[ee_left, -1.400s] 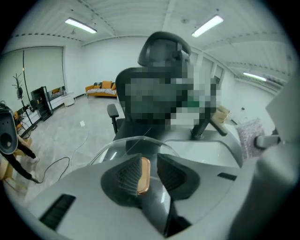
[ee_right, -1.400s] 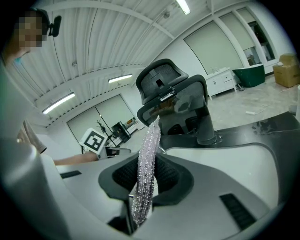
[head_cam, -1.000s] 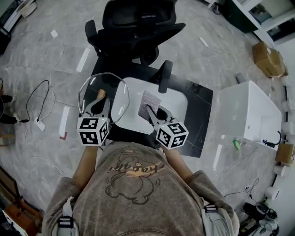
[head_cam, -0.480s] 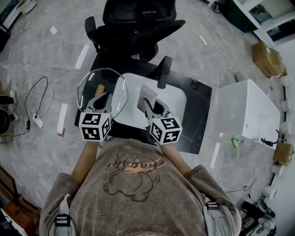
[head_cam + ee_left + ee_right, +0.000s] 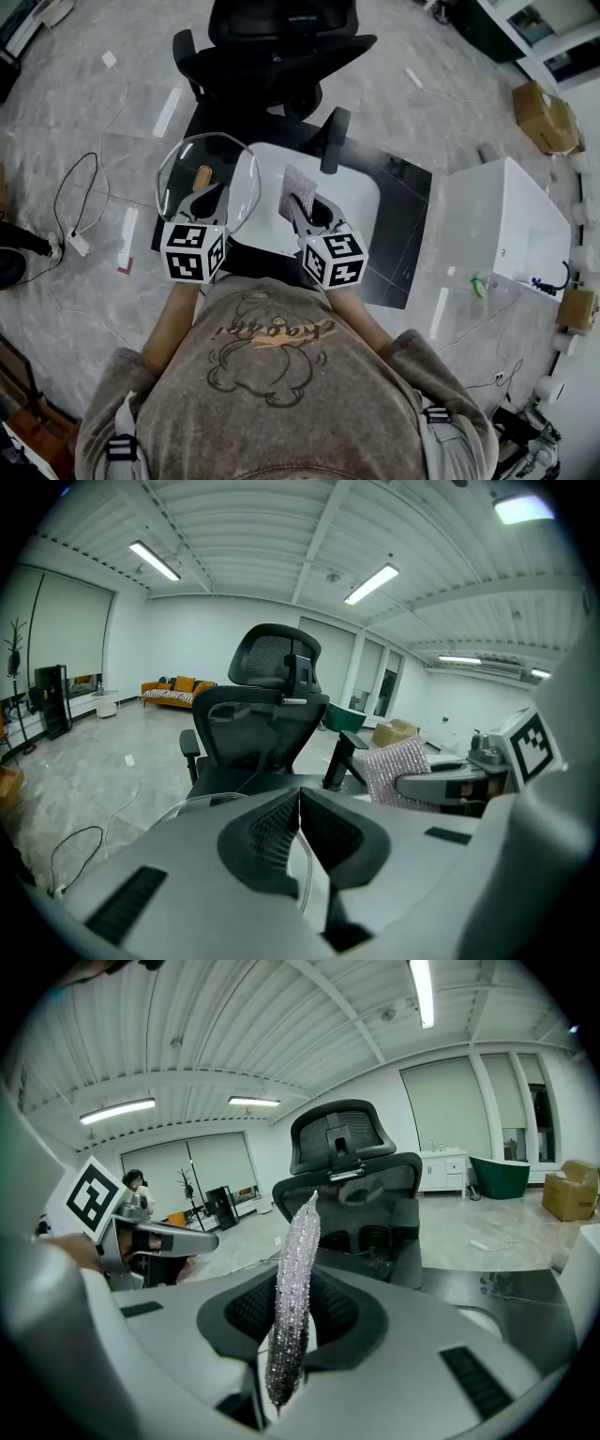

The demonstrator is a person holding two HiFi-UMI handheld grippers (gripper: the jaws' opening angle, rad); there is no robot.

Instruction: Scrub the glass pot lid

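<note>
The glass pot lid (image 5: 187, 159) is up off the surface (image 5: 361, 202), tilted, with the left gripper (image 5: 210, 199) holding it. In the left gripper view the jaws are pressed together on the lid's near rim, and the thin clear edge runs down between the pads. The lid hangs over the surface's left edge, and through the glass I see the floor.

The right gripper (image 5: 302, 211) has its jaws closed on a scrubbing cloth (image 5: 301, 190). The cloth stands up out of the jaws, its long axis running away from me toward the chair (image 5: 272, 42). In the right gripper view it shows edge-on, a thin glittery strip.

What matters for the next move is that the lid is to the left of the cloth, at much the same level. The lid's right rim is near the cloth but not touching it. I judge the right hand has to close that gap sideways and turn the cloth's flat face onto the glass.

The lid is a clear dome with a thin rim and a wooden knob (image 5: 202, 176) at its middle. I cannot make out any dirt on it.
</note>
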